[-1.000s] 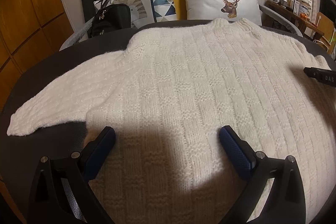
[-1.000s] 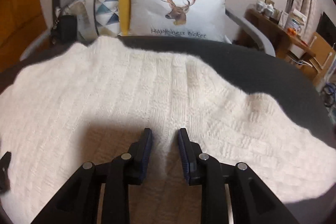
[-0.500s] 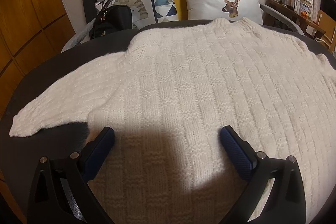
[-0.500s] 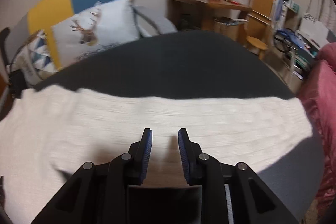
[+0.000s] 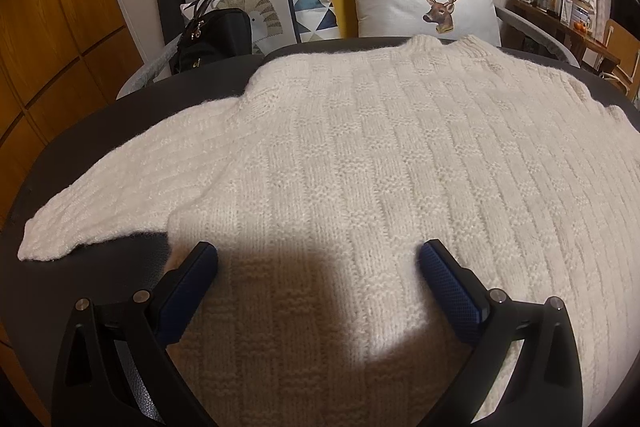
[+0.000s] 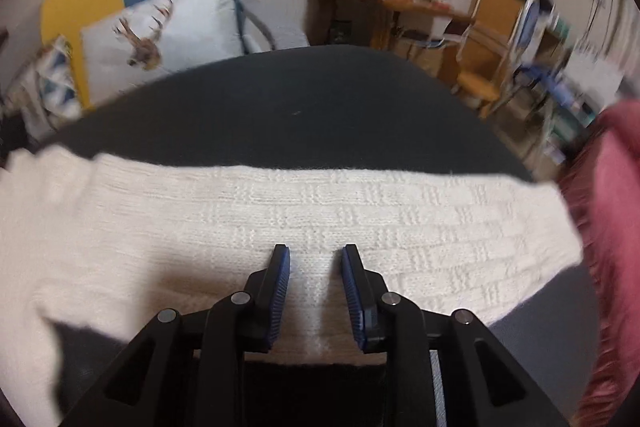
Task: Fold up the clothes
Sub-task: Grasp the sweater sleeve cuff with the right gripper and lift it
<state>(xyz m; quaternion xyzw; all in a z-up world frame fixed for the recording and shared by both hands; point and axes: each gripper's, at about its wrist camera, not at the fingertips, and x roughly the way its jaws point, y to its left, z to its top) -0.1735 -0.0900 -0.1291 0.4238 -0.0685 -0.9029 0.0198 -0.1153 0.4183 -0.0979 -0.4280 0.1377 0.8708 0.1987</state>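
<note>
**Sweater spread flat, both claws poised over the knit**

Knitwear covers most of the dark round worktop (image 5: 100, 131): a cream, basket-weave wool sweater (image 5: 360, 163) lies spread flat, collar at the far edge toward a white deer-print cushion (image 5: 424, 3) and a black handbag (image 5: 216, 35), with one sleeve (image 5: 104, 195) stretched out to the left. The left claw (image 5: 318, 263) hangs over the lower body of the sweater with its blue-padded fingers (image 5: 192, 279) spread wide, nothing between them. In the right wrist view, blurred at the edges, the right claw (image 6: 316, 279) sits low over the other sleeve (image 6: 360, 223), which runs straight across the worktop toward a pink fabric (image 6: 612, 211) at the right. Its jaws stand a narrow gap apart, with knit showing between them; whether they pinch any of it cannot be told.

The sweater looks thick, soft and limp, likely heavy enough to sag and stretch when lifted by one point. Its fuzzy surface should give the ribbed pads good purchase, so slipping seems a small risk; dragging the layer beneath is the greater one. Good holds would be the firmer edges: cuff, hem corner or shoulder seam, pinching both layers. No fold shows in either view, and the far right cuff lies at the frame's edge.
</note>
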